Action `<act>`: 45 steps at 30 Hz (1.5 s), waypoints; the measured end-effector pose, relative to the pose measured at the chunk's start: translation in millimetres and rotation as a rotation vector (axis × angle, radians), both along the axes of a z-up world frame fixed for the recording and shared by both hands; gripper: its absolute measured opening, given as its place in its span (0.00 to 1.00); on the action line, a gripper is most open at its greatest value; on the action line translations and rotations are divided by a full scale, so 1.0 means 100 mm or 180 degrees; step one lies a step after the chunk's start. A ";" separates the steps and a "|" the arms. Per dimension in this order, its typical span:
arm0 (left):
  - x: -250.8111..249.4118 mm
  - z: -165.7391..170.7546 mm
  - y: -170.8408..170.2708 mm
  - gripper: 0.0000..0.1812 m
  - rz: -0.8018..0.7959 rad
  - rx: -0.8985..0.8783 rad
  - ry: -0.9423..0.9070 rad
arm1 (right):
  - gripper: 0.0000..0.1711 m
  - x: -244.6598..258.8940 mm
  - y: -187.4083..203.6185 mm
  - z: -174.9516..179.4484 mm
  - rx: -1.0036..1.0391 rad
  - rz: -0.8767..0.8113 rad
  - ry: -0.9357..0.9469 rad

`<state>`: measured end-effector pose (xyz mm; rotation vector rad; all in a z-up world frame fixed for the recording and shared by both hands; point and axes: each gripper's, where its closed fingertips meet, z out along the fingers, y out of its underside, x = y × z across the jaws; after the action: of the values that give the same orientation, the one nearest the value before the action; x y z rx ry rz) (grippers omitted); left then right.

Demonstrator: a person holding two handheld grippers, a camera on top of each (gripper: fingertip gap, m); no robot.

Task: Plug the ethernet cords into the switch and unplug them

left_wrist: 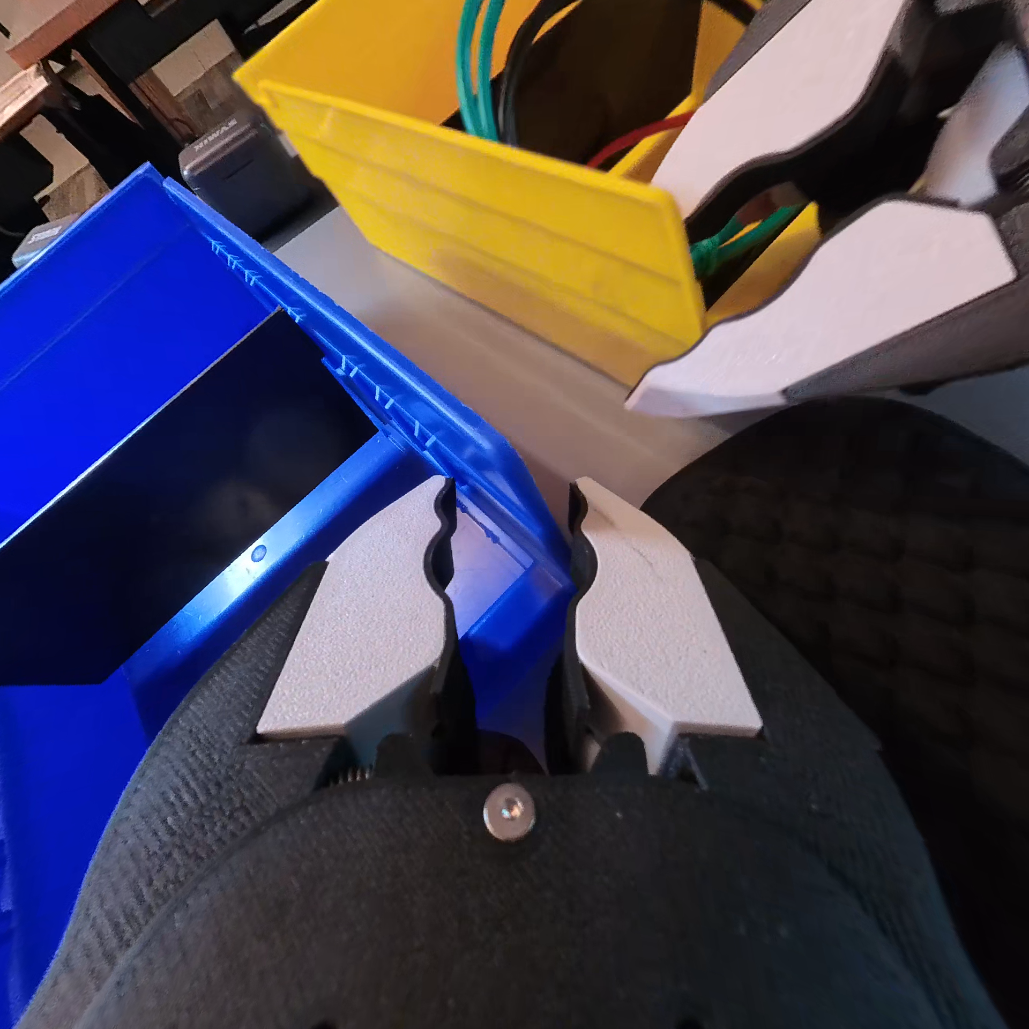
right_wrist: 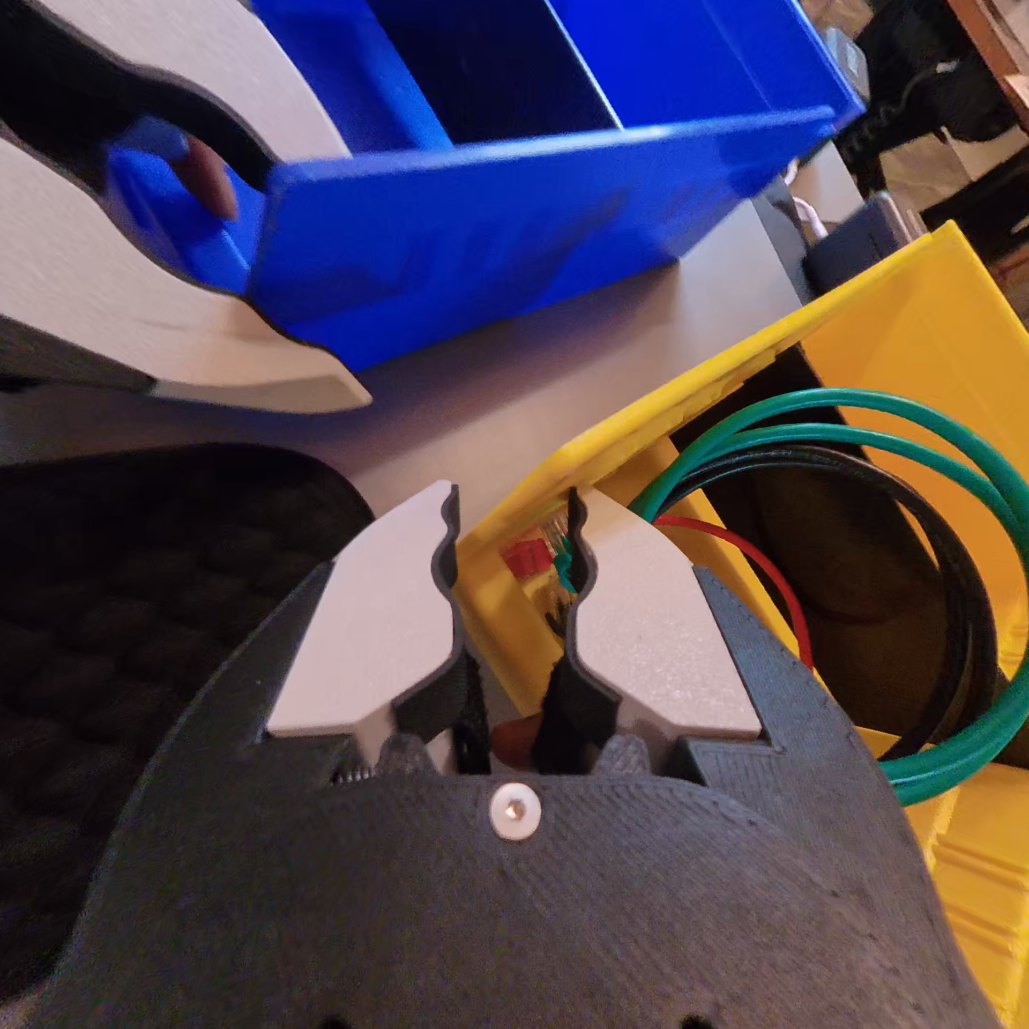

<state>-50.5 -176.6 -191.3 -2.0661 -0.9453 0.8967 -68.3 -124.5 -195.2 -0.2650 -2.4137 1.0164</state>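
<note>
The left hand-held gripper (left_wrist: 509,495) has its jaws apart, straddling the near corner of a blue bin (left_wrist: 184,401) without clamping it; the bin's divided inside is dark, and its contents cannot be made out. The right hand-held gripper (right_wrist: 512,501) also has its jaws apart, straddling the near corner of a yellow bin (right_wrist: 919,334). Just ahead of its fingertips, inside that corner, lie a red plug (right_wrist: 526,557) and a green plug (right_wrist: 563,571). To its right, coiled in the bin, are green cords (right_wrist: 891,440), a black cord (right_wrist: 958,557) and a red cord (right_wrist: 768,579). Both bins stand on a pale counter (right_wrist: 557,390), a strip of which shows between them. The switch cannot be identified in either view.
</note>
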 end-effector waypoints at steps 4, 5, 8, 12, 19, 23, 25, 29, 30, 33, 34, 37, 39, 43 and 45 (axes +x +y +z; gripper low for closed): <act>0.11 0.04 0.03 0.31 -0.0235 0.0151 -0.0152 | 0.28 0.20 -0.19 0.11 -0.0429 0.0361 -0.0165; 0.17 0.12 0.03 0.34 -0.0325 0.0284 -0.0154 | 0.30 0.24 -0.22 0.21 -0.0626 0.0394 -0.0186; 0.32 0.56 -0.17 0.38 -0.0389 0.0793 0.0169 | 0.36 0.40 -0.28 0.57 -0.1255 0.0445 -0.0068; 0.39 1.20 -1.01 0.39 0.0419 0.1417 0.1237 | 0.34 0.66 -0.44 0.86 -0.1765 0.0516 0.0182; 0.27 0.70 -2.01 0.48 0.1533 0.1583 0.1117 | 0.27 0.53 -0.67 0.44 -0.1054 0.0139 -0.0190; 0.11 0.26 -1.94 0.46 0.1501 0.1459 0.0608 | 0.19 0.39 -0.71 0.21 -0.0544 0.0051 -0.0095; 0.08 0.13 -1.94 0.26 0.1546 0.1239 0.0480 | 0.17 0.34 -0.73 0.16 -0.0477 0.0011 -0.0051; 0.18 0.24 -2.11 0.04 0.1925 0.0665 0.0635 | 0.15 0.32 -0.75 0.20 -0.0485 0.0065 0.0199; 0.21 0.34 -2.10 0.03 0.1932 0.0715 0.0761 | 0.15 0.33 -0.75 0.23 -0.0496 0.0090 0.0284; 0.32 0.73 -2.07 0.03 0.1973 0.0744 0.1234 | 0.14 0.37 -0.72 0.52 -0.0758 0.0127 0.0616; 0.36 0.89 -2.03 0.03 0.1963 0.0796 0.1439 | 0.14 0.38 -0.68 0.67 -0.0845 0.0127 0.0767; 0.47 1.33 -1.80 0.03 0.1885 0.0955 0.1933 | 0.13 0.45 -0.44 1.12 -0.1029 0.0086 0.1179; 0.50 1.56 -1.55 0.03 0.1776 0.0990 0.2106 | 0.13 0.50 -0.18 1.34 -0.1068 -0.0002 0.1378; 0.41 1.84 -0.87 0.04 0.1398 0.1059 0.2213 | 0.13 0.56 0.50 1.61 -0.1102 -0.0280 0.1588; 0.30 1.93 -0.47 0.04 0.1159 0.1110 0.2190 | 0.13 0.57 0.90 1.67 -0.1070 -0.0489 0.1660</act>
<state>-20.2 -223.8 1.2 -1.1728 -1.0019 1.3941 -10.9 -34.9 -28.6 -0.2571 -1.7302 1.2383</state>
